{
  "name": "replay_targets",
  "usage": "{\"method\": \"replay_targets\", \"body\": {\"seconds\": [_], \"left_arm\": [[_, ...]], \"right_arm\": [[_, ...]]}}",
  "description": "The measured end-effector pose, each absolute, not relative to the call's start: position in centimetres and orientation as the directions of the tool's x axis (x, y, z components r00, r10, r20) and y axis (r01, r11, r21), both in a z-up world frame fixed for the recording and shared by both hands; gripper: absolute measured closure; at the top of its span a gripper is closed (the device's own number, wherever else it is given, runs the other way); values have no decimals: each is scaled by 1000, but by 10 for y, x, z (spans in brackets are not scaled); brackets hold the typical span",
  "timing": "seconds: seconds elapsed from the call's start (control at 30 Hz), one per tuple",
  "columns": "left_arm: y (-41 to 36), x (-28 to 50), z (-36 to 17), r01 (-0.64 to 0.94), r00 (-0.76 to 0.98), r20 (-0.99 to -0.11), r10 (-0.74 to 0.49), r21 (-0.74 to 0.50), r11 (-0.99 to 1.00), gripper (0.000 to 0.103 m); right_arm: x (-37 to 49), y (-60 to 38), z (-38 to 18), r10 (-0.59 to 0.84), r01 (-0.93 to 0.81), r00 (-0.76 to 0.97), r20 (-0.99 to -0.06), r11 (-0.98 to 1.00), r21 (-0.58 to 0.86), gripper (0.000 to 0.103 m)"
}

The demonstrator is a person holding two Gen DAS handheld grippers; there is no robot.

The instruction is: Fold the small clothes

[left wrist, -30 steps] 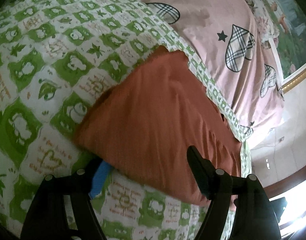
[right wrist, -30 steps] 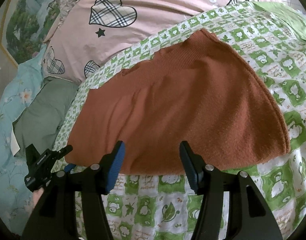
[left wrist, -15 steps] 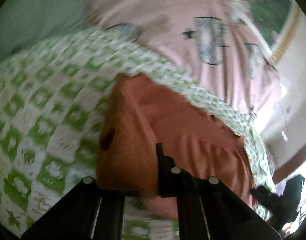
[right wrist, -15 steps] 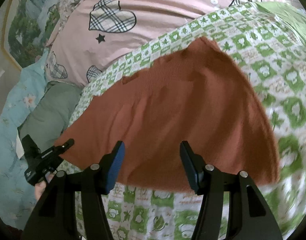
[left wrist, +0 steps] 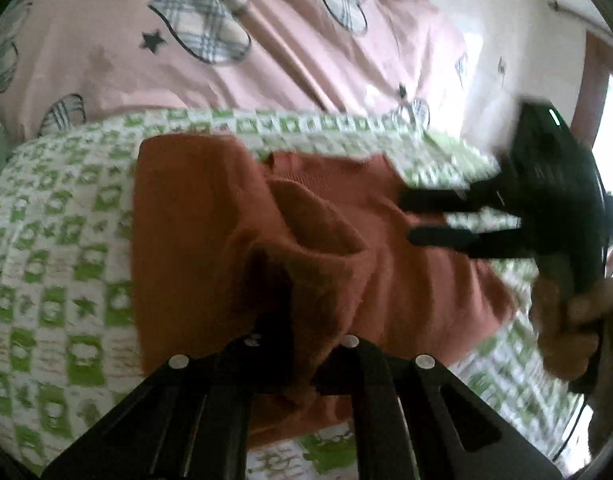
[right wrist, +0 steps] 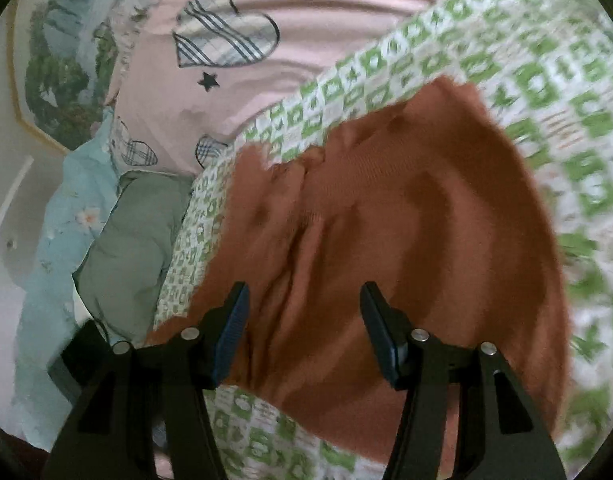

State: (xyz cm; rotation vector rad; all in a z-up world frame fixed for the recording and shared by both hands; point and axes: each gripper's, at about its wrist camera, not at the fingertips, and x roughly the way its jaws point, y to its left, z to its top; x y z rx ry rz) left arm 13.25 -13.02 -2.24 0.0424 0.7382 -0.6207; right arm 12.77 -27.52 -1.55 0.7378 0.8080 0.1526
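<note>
A rust-orange knit garment (left wrist: 210, 248) lies on a green-and-white patterned blanket (left wrist: 54, 240). My left gripper (left wrist: 302, 344) is shut on a bunched edge of the garment and holds it lifted, folded over toward the right. The garment also fills the middle of the right wrist view (right wrist: 406, 240), with creases on its left half. My right gripper (right wrist: 304, 332) is open and empty, just above the garment's near edge. It shows in the left wrist view (left wrist: 426, 220) too, held by a hand, with its fingers over the garment's right side.
A pink sheet with plaid hearts (left wrist: 234, 40) lies beyond the blanket. A grey-green pillow (right wrist: 138, 240) and a light blue floral cloth (right wrist: 66, 208) lie left of the blanket. A framed picture (right wrist: 54, 60) hangs on the wall.
My left gripper has shut on the garment's edge, lifted it and carried it to the right, folding the garment over. My right gripper has moved in over the garment and stays open.
</note>
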Motion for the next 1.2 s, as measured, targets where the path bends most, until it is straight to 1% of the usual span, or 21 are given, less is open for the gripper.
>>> {"method": "replay_targets", "body": {"seconds": [0.03,0.1,0.23,0.4,0.43,0.47,0.5,0.53,0.6,0.77,0.8,0.87,1.0,1.07,1.2], "left_arm": [[-132,132,-26,541,565,-650,-509,-174,823,98],[-131,131,-28,542,565,-651,-507,-170,823,98],[-137,126,-25,553,588,-648,-483,-114,825,98],[-152,116,-27,564,637,-648,-418,22,825,98],[-154,113,-27,567,646,-645,-408,48,823,98],[-156,112,-27,568,651,-644,-403,60,821,98],[-157,112,-26,568,654,-644,-398,69,820,98],[-157,111,-24,567,655,-644,-396,72,821,98],[-155,111,-16,577,644,-640,-418,48,815,98],[-173,104,17,644,592,-594,-545,-58,763,97],[-183,101,21,656,583,-588,-561,-67,752,97],[-205,100,21,674,552,-595,-584,-94,732,97],[-242,101,7,703,468,-624,-626,-167,692,97],[-255,101,1,708,446,-638,-628,-177,683,97],[-271,102,-8,716,431,-653,-623,-173,676,97]], "right_arm": [[137,-274,-21,417,145,673,-611,736,662,36],[158,-271,-34,469,150,627,-622,711,687,33],[199,-254,-45,516,132,572,-637,709,693,33],[249,-235,-47,496,103,541,-679,762,639,33],[259,-230,-47,480,99,536,-695,782,616,37],[265,-227,-46,467,88,534,-705,799,595,45],[270,-223,-45,443,77,531,-722,824,562,65],[272,-221,-43,426,74,528,-735,839,539,83],[267,-224,-32,433,45,549,-715,838,543,85],[223,-255,19,397,-11,669,-629,850,526,86],[213,-266,27,378,-7,688,-620,857,515,86],[200,-282,33,320,17,701,-637,886,464,86],[176,-327,15,241,117,687,-686,895,431,86],[168,-344,1,225,151,677,-701,890,431,86],[159,-361,-16,237,166,686,-688,869,466,86]]}}
